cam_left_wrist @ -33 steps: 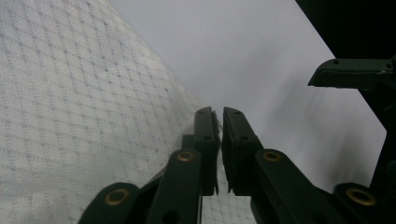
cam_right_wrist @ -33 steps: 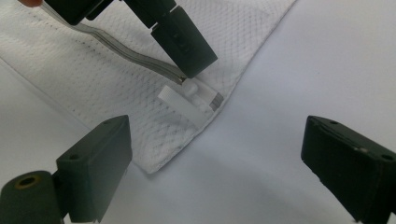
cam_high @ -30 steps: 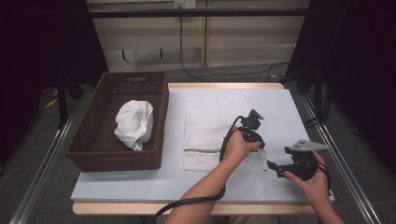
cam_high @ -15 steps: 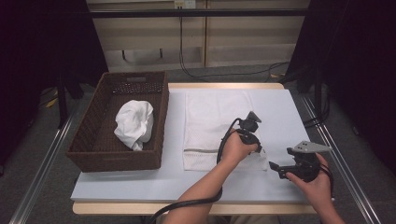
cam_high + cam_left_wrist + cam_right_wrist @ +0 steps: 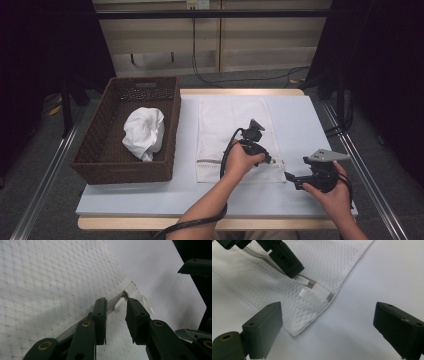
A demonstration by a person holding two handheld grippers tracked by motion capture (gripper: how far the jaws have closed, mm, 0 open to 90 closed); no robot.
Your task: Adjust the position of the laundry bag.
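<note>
A white mesh bag (image 5: 235, 137) lies flat on the table (image 5: 150, 192), just right of the basket (image 5: 95, 160); a crumpled white cloth (image 5: 144, 132) sits inside the basket. The left gripper (image 5: 267, 159) is down on the bag's near right corner, along the zip band; in the left gripper view its jaws stand a little apart on either side of the white zip pull (image 5: 119, 304), which sits between them without being clamped (the brass slider shows just past the tips). The right gripper (image 5: 290, 177) hovers over bare table beside that same corner, jaws wide apart, holding nothing; in the right gripper view the bag's corner and a small white tab (image 5: 312, 298) lie between its fingers (image 5: 263, 327).

Since half a second ago the left gripper has stayed at the corner with hardly any shift; the right gripper has kept its place near the table's right edge, tips pointing toward the bag; bag, basket and cloth have not moved.
</note>
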